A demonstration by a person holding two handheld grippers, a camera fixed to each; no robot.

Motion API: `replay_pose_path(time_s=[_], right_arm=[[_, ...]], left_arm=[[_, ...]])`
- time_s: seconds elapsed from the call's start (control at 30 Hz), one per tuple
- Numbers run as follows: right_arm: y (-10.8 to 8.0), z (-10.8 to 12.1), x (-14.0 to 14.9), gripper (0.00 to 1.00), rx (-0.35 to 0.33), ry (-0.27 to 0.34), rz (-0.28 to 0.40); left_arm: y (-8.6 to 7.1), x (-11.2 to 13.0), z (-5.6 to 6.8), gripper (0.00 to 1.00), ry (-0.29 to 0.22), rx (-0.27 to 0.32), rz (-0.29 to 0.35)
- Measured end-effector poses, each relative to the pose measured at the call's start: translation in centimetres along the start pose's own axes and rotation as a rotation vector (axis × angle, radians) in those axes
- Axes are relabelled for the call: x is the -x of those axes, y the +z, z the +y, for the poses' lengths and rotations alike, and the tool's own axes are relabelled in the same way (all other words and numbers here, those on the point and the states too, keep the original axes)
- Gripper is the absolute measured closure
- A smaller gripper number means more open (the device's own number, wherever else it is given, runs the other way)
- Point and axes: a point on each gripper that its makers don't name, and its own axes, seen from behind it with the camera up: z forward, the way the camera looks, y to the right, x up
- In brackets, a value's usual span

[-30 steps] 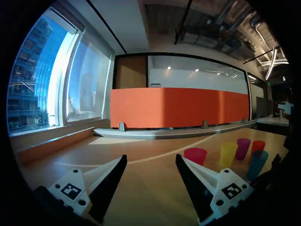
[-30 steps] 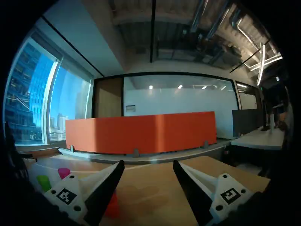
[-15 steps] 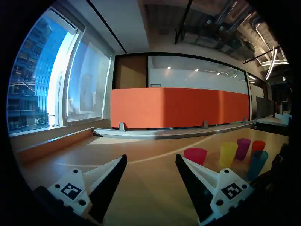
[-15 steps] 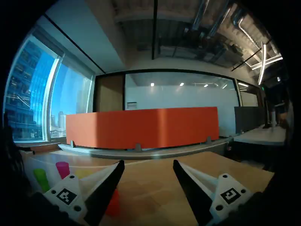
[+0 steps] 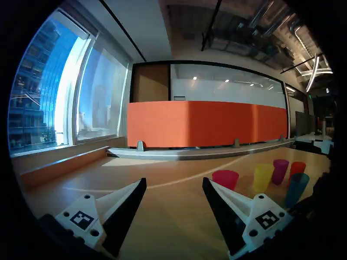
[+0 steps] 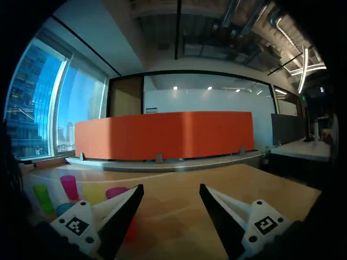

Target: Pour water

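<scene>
The left gripper (image 5: 173, 196) and right gripper (image 6: 171, 197) are hovering spread and empty, the upright cups (image 5: 263, 177) standing between them, seemingly nearer the right.

Your cups all stand upright, close together. Look at the yellow cup (image 5: 263, 177). The short pink cup (image 5: 225, 179) stands just left of it. The purple cup (image 5: 280, 170) and the red cup (image 5: 297, 168) stand behind it on its right. The blue cup (image 5: 296, 189) stands in front, on its right.

Wooden table (image 5: 173, 216), coloured cups (image 5: 263, 177) (all upright)
</scene>
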Motion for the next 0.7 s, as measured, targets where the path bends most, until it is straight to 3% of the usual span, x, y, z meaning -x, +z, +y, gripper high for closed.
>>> replay_pose_path(time_s=[0.7], right_arm=[[-0.15,0.41,0.93,0.01,0.015,-0.045,-0.028]], left_arm=[[-0.01,0.06,-0.02,0.04,0.000,0.000,0.000]])
